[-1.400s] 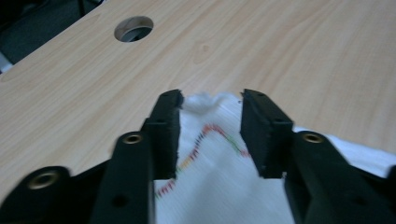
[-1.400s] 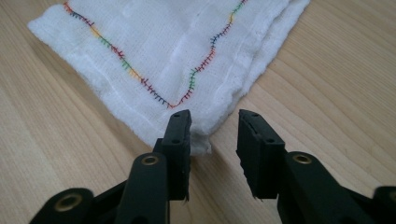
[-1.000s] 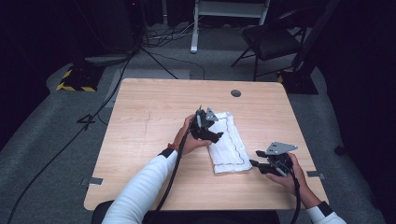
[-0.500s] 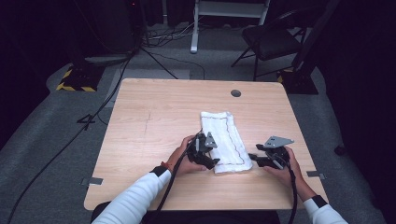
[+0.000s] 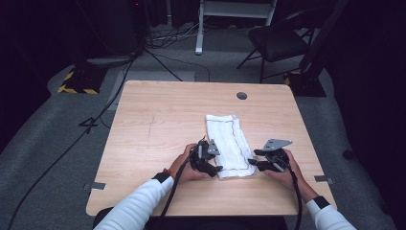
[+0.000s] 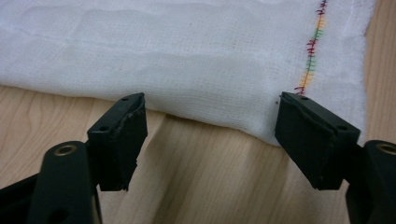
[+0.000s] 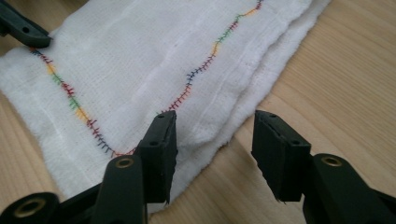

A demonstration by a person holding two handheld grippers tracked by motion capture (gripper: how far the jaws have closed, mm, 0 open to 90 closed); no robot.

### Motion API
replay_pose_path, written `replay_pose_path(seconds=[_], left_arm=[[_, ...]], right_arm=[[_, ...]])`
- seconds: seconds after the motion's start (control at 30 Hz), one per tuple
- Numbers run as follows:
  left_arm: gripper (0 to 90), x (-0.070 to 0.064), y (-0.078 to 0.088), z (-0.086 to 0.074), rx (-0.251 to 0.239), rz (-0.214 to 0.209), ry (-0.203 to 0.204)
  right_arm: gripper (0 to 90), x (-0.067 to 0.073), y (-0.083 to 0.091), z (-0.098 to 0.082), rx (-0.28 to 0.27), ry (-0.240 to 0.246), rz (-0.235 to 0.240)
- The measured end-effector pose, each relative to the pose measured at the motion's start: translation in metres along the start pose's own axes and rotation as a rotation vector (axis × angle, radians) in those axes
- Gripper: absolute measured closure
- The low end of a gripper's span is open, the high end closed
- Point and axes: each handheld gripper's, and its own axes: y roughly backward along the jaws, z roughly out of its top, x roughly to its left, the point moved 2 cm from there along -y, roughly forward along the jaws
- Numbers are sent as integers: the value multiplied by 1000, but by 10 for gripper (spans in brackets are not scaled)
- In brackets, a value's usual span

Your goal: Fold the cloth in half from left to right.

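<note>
- The folded white cloth [image 5: 229,144] with multicoloured stitching lies on the wooden table [image 5: 153,120], between both grippers.
- Left gripper [image 6: 210,135]: jaws wide apart, the cloth's edge just ahead of them.
- Right gripper [image 7: 212,149]: jaws apart, straddling the cloth's corner edge.

A folded cloth [image 5: 229,143] lies on the surface [image 5: 158,124], right of its middle and running from mid-depth toward the near edge. The left tool [image 5: 207,160] sits at the cloth's near left corner, its jaws apart on either side of that edge [image 6: 210,107]. The right tool [image 5: 261,160] sits at the near right corner, jaws apart at the layered edge [image 7: 219,135]. A round hole [image 5: 242,96] is in the surface behind the cloth. A chair [image 5: 275,40] stands on the floor beyond the far edge, to the right.
</note>
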Motion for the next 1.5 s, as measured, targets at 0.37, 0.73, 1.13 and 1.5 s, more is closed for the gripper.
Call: replay_pose_path(seconds=[0.37,0.73,1.13,1.5], left_arm=[[282,-14,15,-17,9,1,-4],[250,-18,29,-32,8,5,25],[211,16,38,-11,-61,62,63],[220,79,24,16,-84,171,160]], right_arm=[[523,24,1,0,11,31,52],[440,44,1,4,28,66,86],[419,2,13,25,-60,0,-26],[452,-42,-17,66,-81,-48,-131]])
